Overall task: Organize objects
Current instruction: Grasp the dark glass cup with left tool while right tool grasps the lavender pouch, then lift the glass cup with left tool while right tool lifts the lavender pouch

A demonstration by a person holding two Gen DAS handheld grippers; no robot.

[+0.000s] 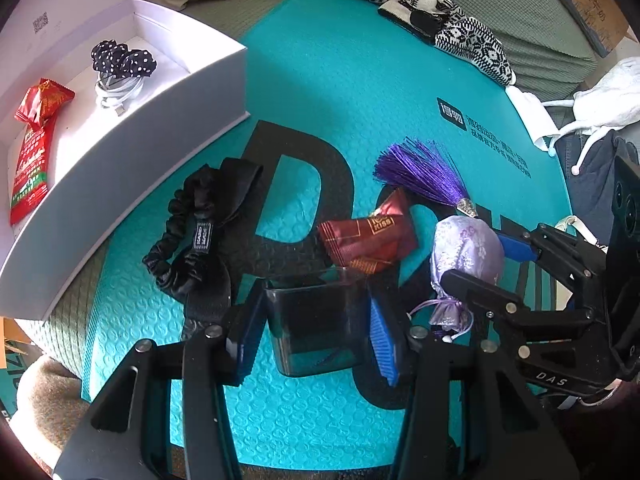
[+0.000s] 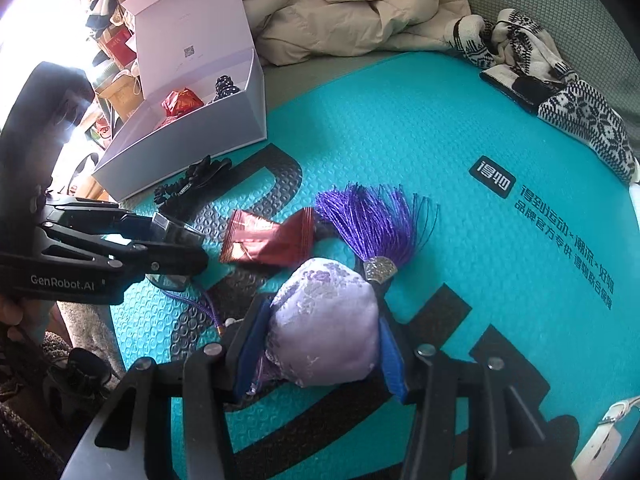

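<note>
The left tool (image 1: 316,332) has its blue pads pressed on the sides of a small dark clear container (image 1: 316,320) resting on the teal mat (image 1: 340,80). The right tool (image 2: 320,344) is clamped on a lilac sachet (image 2: 326,320) with a purple tassel (image 2: 372,220), also on the mat. Beyond lie a red candy wrapper (image 1: 368,240) and a black scrunchie (image 1: 192,236). Farther left, the white box (image 1: 120,152) holds a polka-dot scrunchie (image 1: 122,58), a coiled white cable (image 1: 118,92) and a red snack packet (image 1: 34,148).
</note>
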